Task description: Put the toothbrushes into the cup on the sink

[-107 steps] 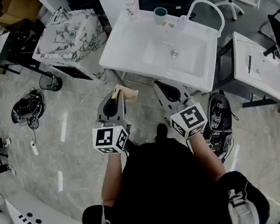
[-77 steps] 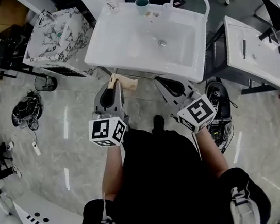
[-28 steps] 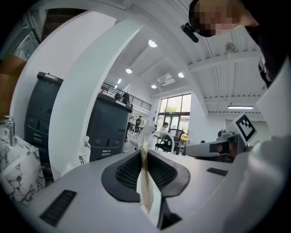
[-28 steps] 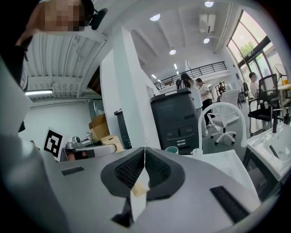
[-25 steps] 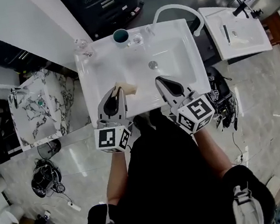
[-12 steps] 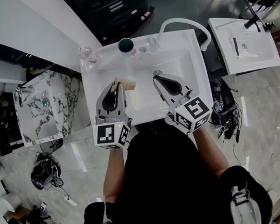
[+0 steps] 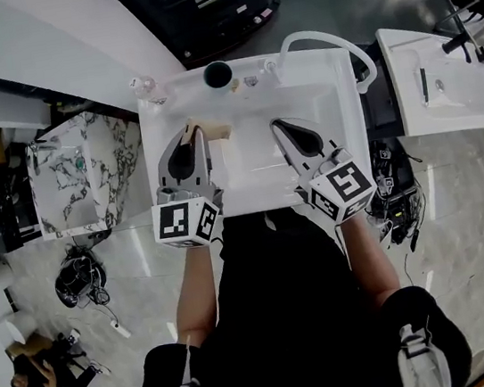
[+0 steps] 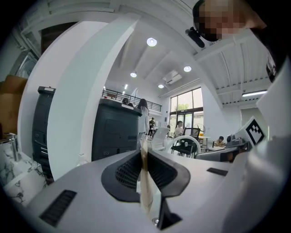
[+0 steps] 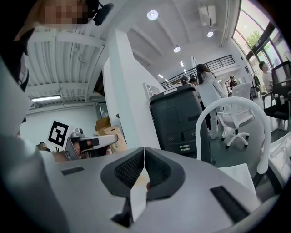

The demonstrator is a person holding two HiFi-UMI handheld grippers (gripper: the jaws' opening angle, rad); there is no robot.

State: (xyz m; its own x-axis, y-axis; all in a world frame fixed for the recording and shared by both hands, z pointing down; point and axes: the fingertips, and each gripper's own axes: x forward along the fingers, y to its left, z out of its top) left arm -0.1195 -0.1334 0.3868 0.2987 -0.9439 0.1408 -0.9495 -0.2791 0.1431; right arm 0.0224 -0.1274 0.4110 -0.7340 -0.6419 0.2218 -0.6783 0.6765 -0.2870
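A person in black is standing at the 6 o'clock edge of a white sink [image 7: 345,159], holding a gripper in each hand over the basin.

The left gripper [image 7: 193,134] is reaching over the basin's 9 o'clock side. Its jaws are pinching a thin, flat tan piece [image 7: 218,132] that is sticking out past the tips towards 1 o'clock. In the left gripper view the piece [image 8: 146,184] is showing edge-on between the pressed jaws. Whether it is a toothbrush cannot be told.

The right gripper [image 7: 280,126] is hovering over the basin's 3 o'clock side, its jaws pressed together with nothing clearly between them.

Farther off, a dark cup [image 7: 218,73] is standing upright on the sink's back ledge at about 12 o'clock. Its inside is showing only dark, so its contents cannot be made out. A small clear bottle [image 7: 143,86] is sitting at the 10 o'clock corner, and a white arched faucet [image 7: 333,38] is rising at 2 o'clock.

A marble-patterned basin [image 7: 77,177] is standing beside the sink at 9 o'clock, and a second white sink [image 7: 439,91] at 3 o'clock. A dark cabinet [image 7: 214,3] is standing behind, at 12 o'clock.
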